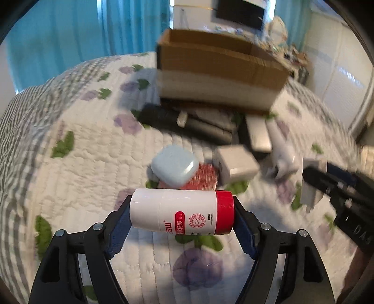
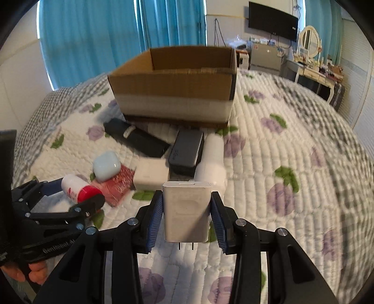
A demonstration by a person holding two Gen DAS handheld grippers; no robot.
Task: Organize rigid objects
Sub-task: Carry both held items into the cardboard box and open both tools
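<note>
The left gripper (image 1: 182,211) clamps a white bottle (image 1: 181,211) with a red cap, held sideways above the quilt (image 1: 81,177). The right gripper (image 2: 187,211) grips a white charger (image 2: 185,211), prongs down. Ahead sits an open box (image 2: 173,86), probably empty, with a blurred clutter before it

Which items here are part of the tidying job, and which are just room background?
Job: bottle in left gripper, charger in right gripper, box, earbud case, power bank.
Background: curtains, TV, dresser.
</note>
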